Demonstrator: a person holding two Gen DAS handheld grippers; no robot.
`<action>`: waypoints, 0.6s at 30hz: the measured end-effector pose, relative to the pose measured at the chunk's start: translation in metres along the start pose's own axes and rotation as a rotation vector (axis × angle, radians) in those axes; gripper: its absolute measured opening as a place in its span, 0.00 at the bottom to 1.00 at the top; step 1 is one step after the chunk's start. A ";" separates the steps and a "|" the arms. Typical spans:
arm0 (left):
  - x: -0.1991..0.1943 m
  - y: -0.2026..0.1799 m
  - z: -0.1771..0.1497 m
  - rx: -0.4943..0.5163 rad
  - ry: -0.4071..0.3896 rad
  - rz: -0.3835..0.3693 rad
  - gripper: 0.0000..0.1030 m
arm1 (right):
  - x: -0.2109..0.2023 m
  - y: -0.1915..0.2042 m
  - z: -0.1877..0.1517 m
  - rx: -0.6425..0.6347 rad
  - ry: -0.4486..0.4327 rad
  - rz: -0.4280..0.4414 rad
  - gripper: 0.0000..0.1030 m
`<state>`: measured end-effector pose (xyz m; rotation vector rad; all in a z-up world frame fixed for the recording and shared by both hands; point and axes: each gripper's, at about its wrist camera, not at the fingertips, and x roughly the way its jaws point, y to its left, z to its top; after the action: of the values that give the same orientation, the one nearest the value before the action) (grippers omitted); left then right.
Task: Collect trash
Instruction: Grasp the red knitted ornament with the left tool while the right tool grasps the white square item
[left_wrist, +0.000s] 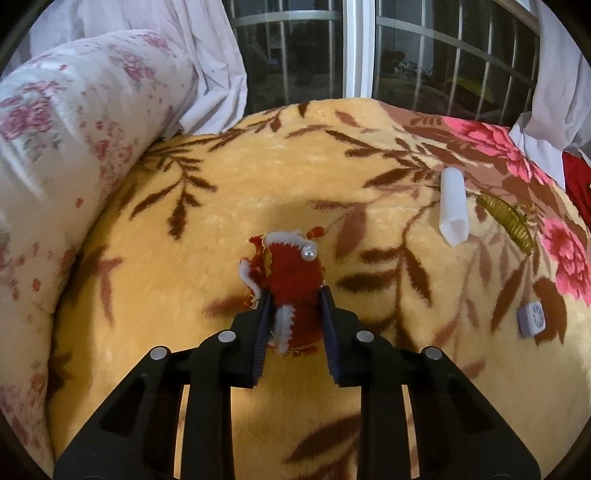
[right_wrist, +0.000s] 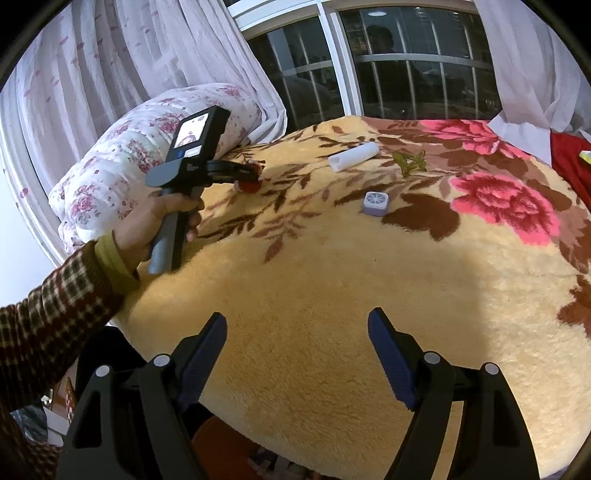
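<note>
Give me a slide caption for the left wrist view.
Left gripper shut on red fuzzy toy on yellow blanket.

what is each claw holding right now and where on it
Left claw grips the red fuzzy ornament by the sides of its lower body. Right claw is open and holds nothing.

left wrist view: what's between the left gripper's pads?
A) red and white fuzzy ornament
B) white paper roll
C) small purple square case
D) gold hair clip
A: the left gripper has its pads pressed on either side of the red and white fuzzy ornament, while the white paper roll, gold hair clip and small purple square case lie apart on the blanket.
</note>
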<state>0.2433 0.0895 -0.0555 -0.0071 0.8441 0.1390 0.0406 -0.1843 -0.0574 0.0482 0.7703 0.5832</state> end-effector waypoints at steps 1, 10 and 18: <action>-0.004 0.000 -0.004 0.000 -0.003 0.007 0.24 | 0.000 0.000 0.000 -0.001 -0.001 -0.002 0.75; -0.039 0.005 -0.036 -0.024 -0.037 0.014 0.24 | 0.011 0.005 0.010 -0.018 0.007 -0.037 0.76; -0.066 0.007 -0.059 -0.029 -0.077 0.021 0.24 | 0.024 0.009 0.019 -0.046 0.015 -0.057 0.76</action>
<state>0.1556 0.0847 -0.0454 -0.0195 0.7658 0.1705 0.0624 -0.1610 -0.0567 -0.0200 0.7698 0.5473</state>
